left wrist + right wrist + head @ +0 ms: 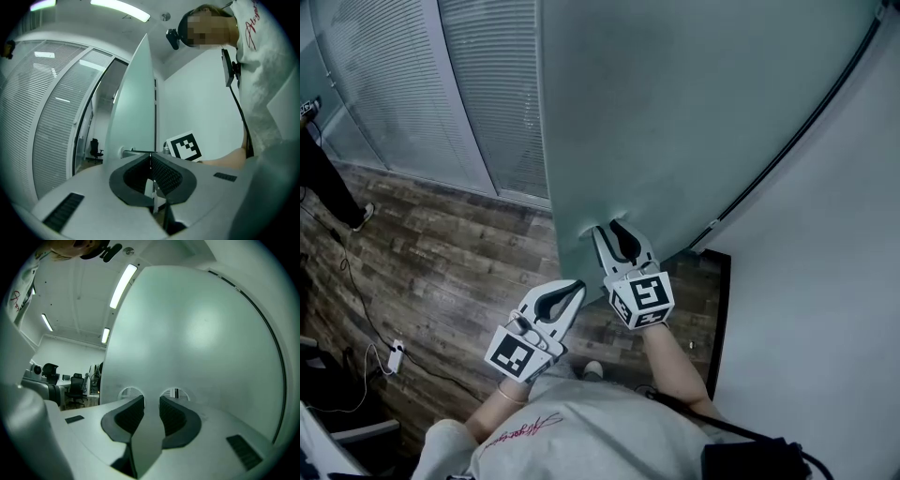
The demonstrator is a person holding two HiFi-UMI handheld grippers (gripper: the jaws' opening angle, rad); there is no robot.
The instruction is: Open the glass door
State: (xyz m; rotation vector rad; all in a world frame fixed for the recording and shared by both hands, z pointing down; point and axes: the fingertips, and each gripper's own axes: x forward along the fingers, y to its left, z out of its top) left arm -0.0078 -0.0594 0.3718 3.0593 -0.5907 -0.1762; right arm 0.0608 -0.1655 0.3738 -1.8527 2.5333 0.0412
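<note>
right tongs point(617, 229) clamp one glass door handle point(147, 437), left tongs point(577, 287) closed

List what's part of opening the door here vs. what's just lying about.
Job: glass door; handle; right claw, clamped on the handle.
Lying about: left claw, shut and empty; power strip; office chair; blinds.

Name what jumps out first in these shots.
The frosted glass door fills the upper middle of the head view. At the view's centre the right gripper is clamped on the door's handle. The left gripper hangs shut and empty just beside it, over the wood floor.
</note>
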